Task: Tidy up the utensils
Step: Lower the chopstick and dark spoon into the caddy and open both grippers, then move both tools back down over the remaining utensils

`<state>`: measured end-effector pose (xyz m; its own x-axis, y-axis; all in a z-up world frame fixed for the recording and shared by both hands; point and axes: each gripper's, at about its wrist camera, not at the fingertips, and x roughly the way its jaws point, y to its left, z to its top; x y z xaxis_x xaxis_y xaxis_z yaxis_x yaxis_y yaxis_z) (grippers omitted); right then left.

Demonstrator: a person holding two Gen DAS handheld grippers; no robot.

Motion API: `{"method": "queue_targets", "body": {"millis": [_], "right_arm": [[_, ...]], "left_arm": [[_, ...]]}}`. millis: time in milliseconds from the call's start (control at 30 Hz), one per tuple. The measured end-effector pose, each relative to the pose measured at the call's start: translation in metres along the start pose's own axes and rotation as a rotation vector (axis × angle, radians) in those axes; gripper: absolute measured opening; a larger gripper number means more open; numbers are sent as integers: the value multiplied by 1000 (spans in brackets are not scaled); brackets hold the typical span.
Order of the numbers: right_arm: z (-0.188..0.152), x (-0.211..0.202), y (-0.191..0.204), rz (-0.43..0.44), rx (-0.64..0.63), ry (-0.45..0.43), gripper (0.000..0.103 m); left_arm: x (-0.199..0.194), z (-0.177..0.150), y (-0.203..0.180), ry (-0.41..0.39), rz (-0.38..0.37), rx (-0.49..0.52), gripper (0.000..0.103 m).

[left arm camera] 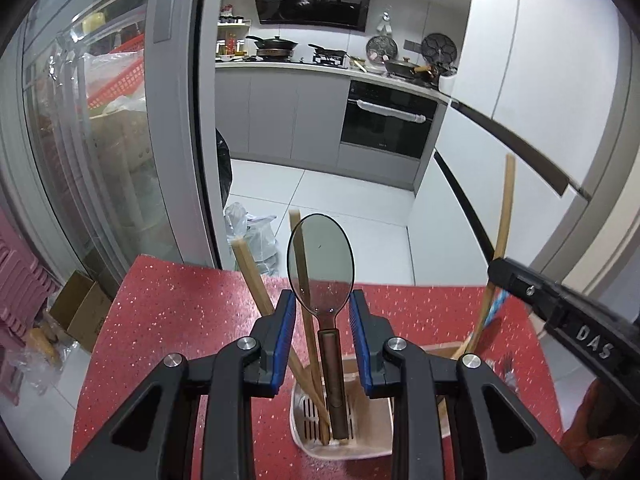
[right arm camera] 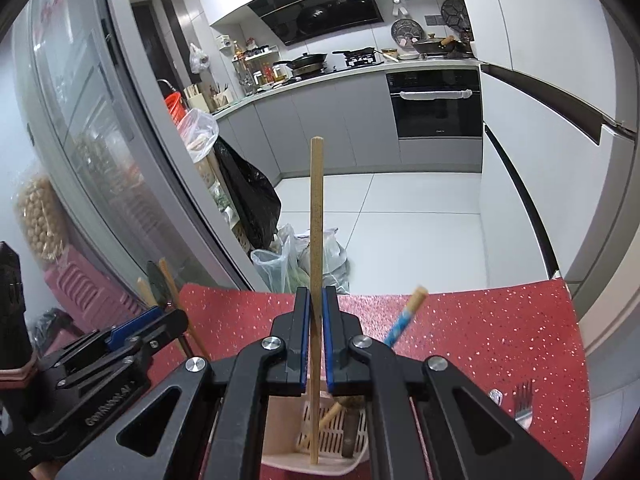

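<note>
One red speckled table (right arm camera: 500, 332) fronts a grey kitchen's oven (right arm camera: 438, 104).

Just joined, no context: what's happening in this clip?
A person is sorting utensils into a pale slotted holder on a red speckled table. The right tongs are shut on a wooden chopstick, its lower end down in the holder. The left tongs stand open around a dark spoon already standing in the holder beside two more chopsticks. A fork lies on the table.

Red speckled table (left arm camera: 168, 320), built-in oven (right arm camera: 436, 104), black bin bag (right arm camera: 250, 204)
</note>
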<state>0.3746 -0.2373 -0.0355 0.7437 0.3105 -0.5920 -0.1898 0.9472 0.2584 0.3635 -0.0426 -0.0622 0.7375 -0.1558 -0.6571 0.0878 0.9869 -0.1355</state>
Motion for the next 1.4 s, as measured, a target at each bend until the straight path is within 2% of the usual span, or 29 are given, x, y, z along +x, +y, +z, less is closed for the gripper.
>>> {"method": "queue_targets", "body": {"millis": [300,633,767,833,867,900,1067,1133,1167,1200,1267,1400], "right_arm": [[-31,-18,-8,-8,18,46,7],[-50,-4,-25,15,91,194,7],[-54,-4,-30,22,122,233,9],[-55,-4,-32,21,132,250,25],[-56,-4,-33,21,140,253,43],[-56,-6,-34,22,149,249,51],[-58,-17,-39,21,182,235,51],[-60,-23,-42,19,193,238,55],[-63,-28,-45,19,201,238,58],[-66,-31,-47,18,207,240,62],[-74,-38,-52,13,225,252,68],[-98,-50,-61,-16,254,296,76]], "left_arm": [[-2,-19,-2,46,22,40,50],[-1,-34,-1,126,56,90,50],[-9,-40,1,121,59,112,50],[-11,-42,2,126,59,116,50],[-12,-43,4,137,58,112,50],[-12,-44,6,143,60,108,50],[-23,-55,14,157,55,86,50],[-28,-59,14,158,52,90,51],[-32,-62,15,161,54,93,71],[-36,-65,16,159,57,91,102],[-46,-72,20,133,78,80,103],[-52,-87,27,177,65,62,103]]}}
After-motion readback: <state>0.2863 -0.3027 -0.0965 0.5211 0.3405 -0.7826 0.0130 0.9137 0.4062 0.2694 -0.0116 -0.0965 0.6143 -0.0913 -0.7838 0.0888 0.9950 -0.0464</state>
